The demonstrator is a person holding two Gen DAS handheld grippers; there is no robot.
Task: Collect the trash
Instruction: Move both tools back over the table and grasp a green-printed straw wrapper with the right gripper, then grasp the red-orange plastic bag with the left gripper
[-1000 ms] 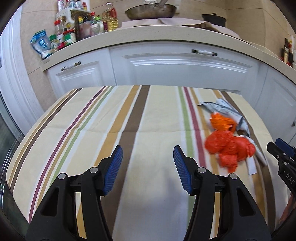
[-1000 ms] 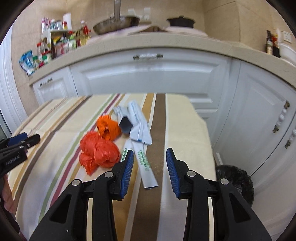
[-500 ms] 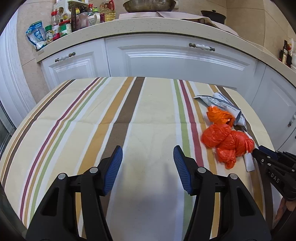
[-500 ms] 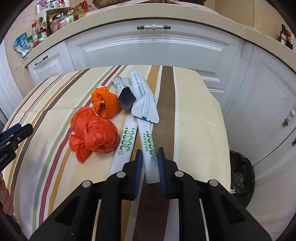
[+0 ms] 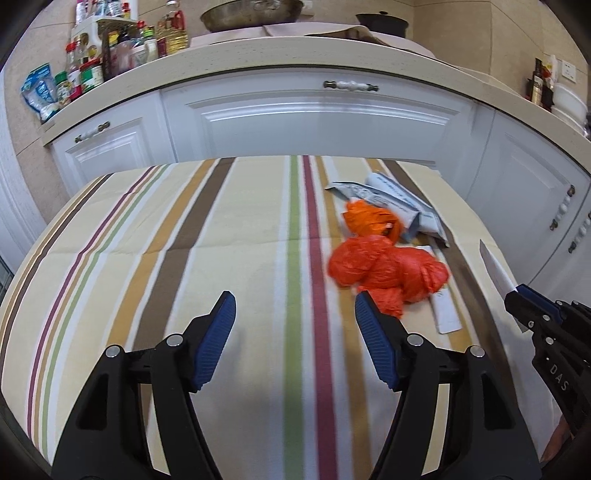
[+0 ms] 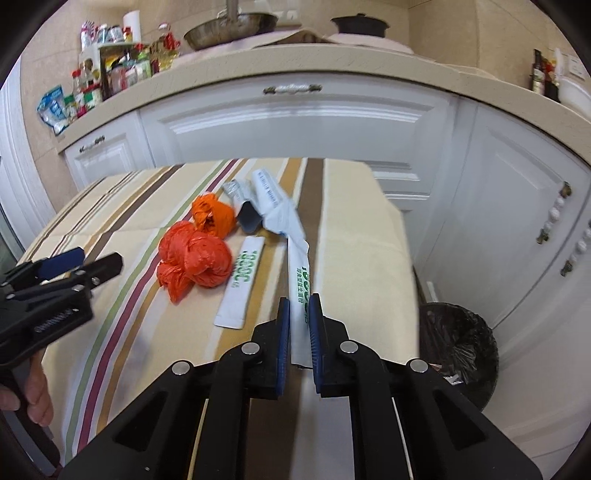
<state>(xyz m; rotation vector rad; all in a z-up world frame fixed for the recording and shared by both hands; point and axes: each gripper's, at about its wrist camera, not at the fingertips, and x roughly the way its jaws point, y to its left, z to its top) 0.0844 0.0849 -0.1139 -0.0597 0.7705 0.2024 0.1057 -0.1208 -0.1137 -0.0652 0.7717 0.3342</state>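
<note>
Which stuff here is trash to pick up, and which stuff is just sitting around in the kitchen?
Trash job:
- white paper sleeve, pinched in the right gripper
- second paper sleeve
- red plastic bag
- orange bag
- grey wrappers
- black-lined bin

Just sitting around:
- spice jars
- metal pan
- black pot

Beside the black-lined trash bin (image 6: 458,347), the striped tablecloth (image 6: 354,236) carries 2 white chopstick sleeves (image 6: 242,280) with green print, 2 crumpled orange plastic bags (image 6: 195,258), the smaller one farther from the bin, and 2 grey-white foil pouches (image 6: 269,199) beyond them.
</note>
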